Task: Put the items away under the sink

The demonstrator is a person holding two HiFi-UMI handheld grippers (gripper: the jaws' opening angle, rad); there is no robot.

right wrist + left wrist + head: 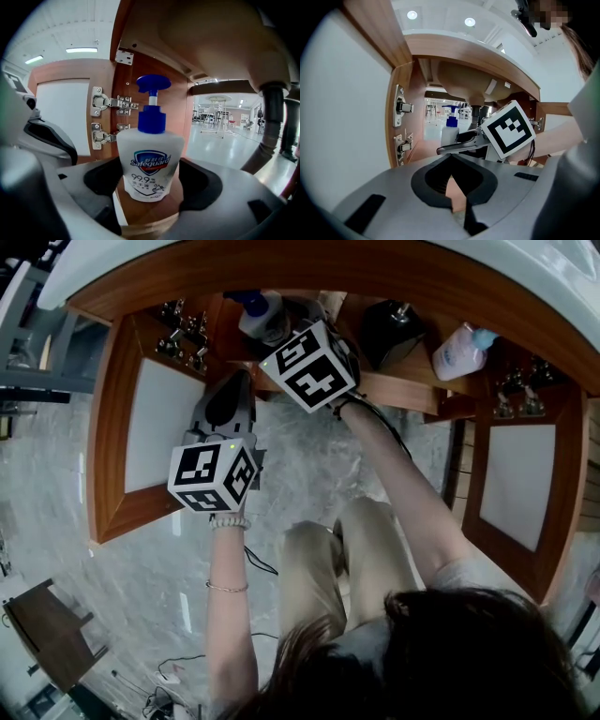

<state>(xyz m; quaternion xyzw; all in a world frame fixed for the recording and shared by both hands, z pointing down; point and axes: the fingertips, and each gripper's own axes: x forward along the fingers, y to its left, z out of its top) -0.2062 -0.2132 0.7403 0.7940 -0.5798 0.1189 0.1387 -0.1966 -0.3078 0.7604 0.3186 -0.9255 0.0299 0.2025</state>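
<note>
A white soap bottle [149, 161] with a blue pump stands upright on the wooden cabinet floor [150, 213] under the sink. My right gripper [149, 176] has a jaw against each side of it, shut on the bottle. From the head view the same bottle [260, 315] sits at the cabinet's left, just beyond my right gripper [274, 337]. My left gripper [228, 395] hangs shut and empty in front of the opening, near the left door. In the left gripper view, one right finger [458, 146] reaches to the bottle [449, 133].
Both cabinet doors stand open: left door [159, 423], right door [520, 474], with metal hinges [108, 104]. A black object [389, 329] and a pale bottle with a teal cap [459, 351] are inside at the right. The basin underside [211, 37] and drain pipe [274, 117] hang above.
</note>
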